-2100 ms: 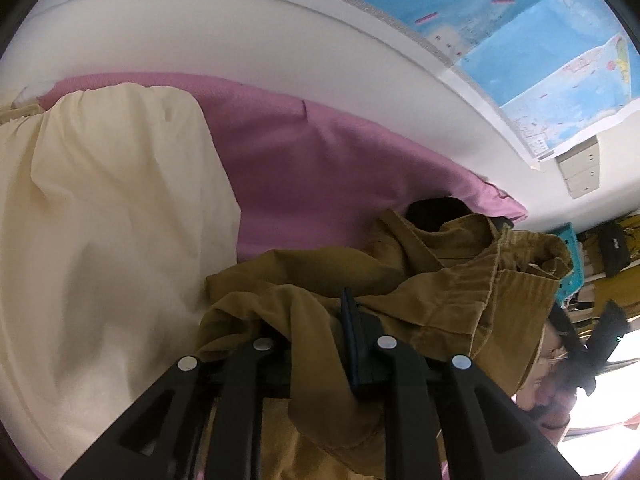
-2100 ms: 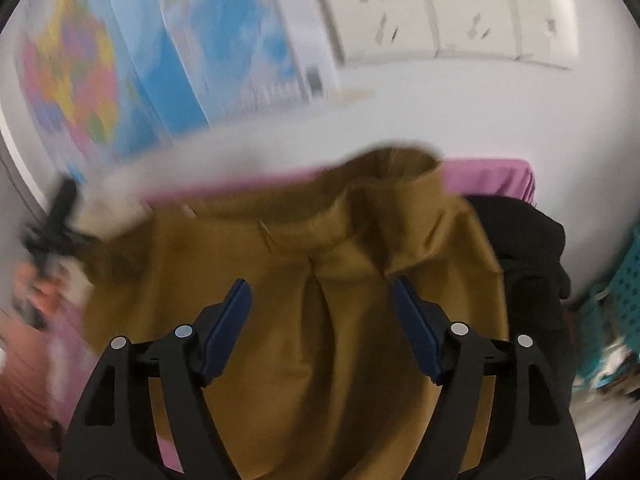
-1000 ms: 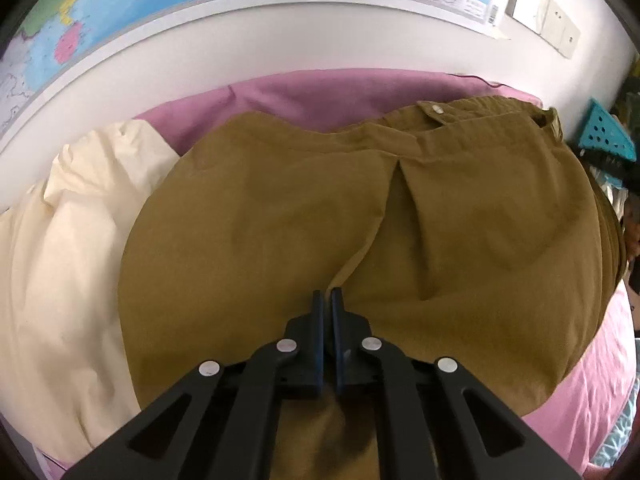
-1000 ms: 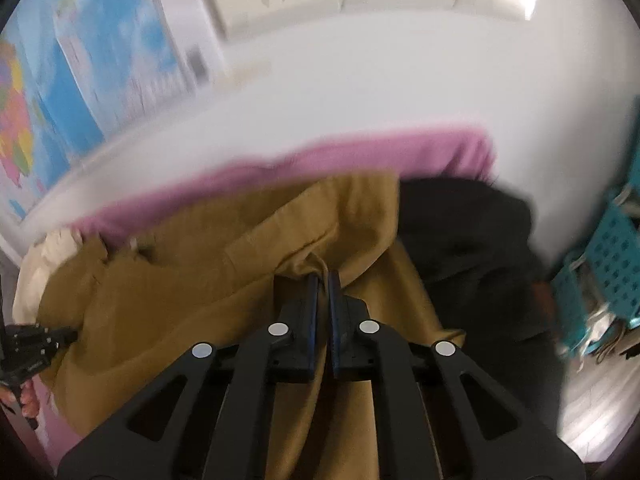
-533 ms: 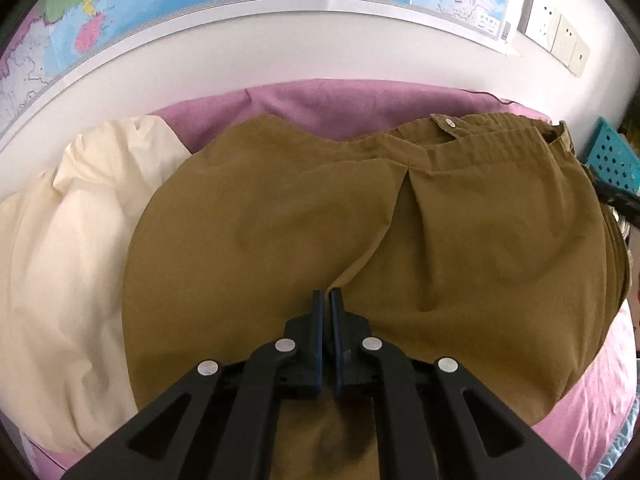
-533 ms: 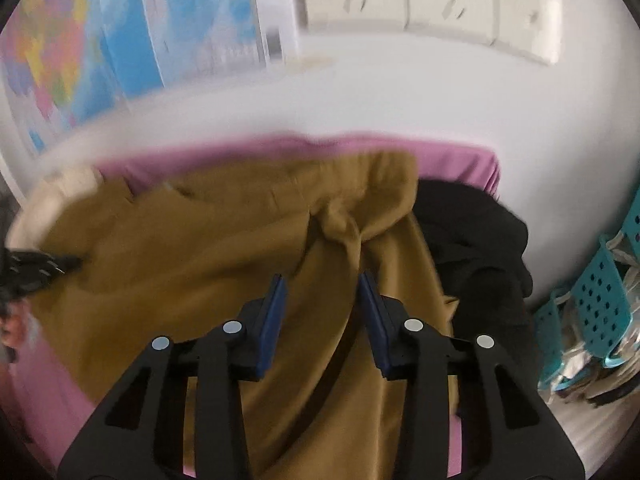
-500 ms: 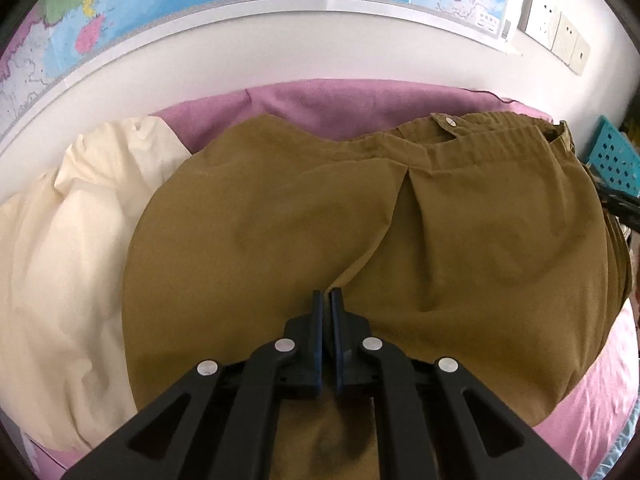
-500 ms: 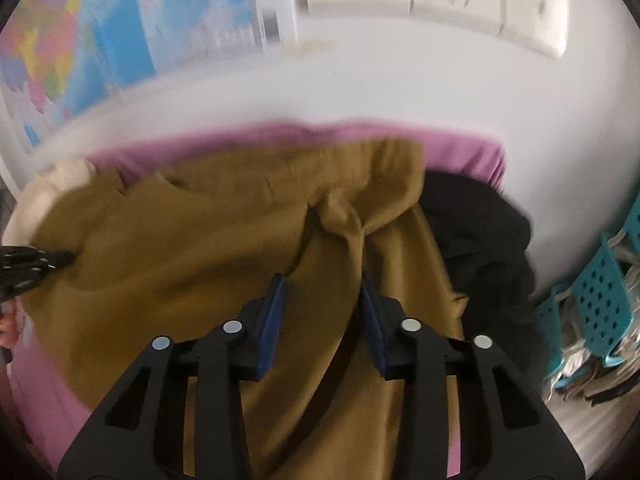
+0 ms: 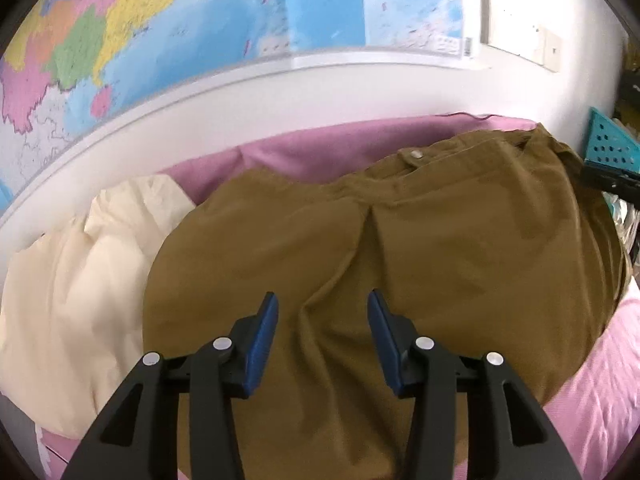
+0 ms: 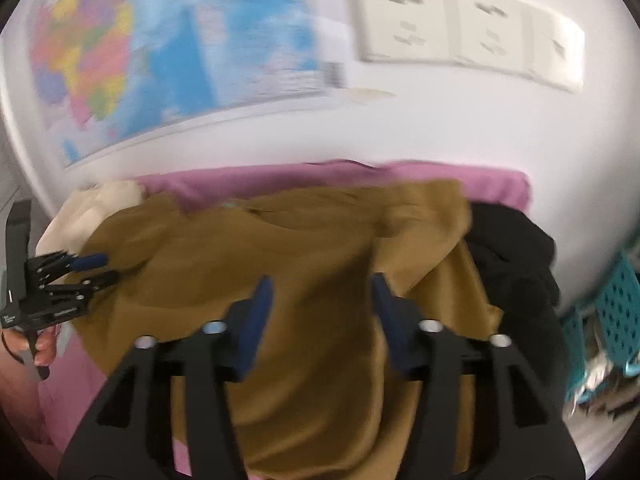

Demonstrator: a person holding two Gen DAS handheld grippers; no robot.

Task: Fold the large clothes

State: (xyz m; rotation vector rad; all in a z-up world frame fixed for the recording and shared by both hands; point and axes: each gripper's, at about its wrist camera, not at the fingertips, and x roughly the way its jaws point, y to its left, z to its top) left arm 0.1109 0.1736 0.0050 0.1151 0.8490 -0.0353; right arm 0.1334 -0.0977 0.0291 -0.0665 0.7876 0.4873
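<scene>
A large mustard-brown garment (image 9: 400,248) lies spread over a pink-covered bed (image 9: 600,384), its buttoned waistband toward the wall. My left gripper (image 9: 322,312) hangs just above the cloth near its lower middle; its jaws are opening and nothing is gripped between them. In the right wrist view the same brown garment (image 10: 304,264) fills the centre, and my right gripper (image 10: 320,292) hovers over it with jaws opening and no cloth pinched. The left gripper (image 10: 90,268) shows there at the far left, held by a hand (image 10: 40,344).
A cream garment (image 9: 80,280) lies left of the brown one. A black garment (image 10: 516,264) is heaped at the right. Teal baskets (image 10: 616,312) stand beyond the bed's right edge. The wall behind carries a map (image 9: 180,32) and sockets (image 10: 468,36).
Both grippers were shut on the brown cloth a second ago; both have let go and opened. Both have lifted and drawn back, and the garment now lies flat.
</scene>
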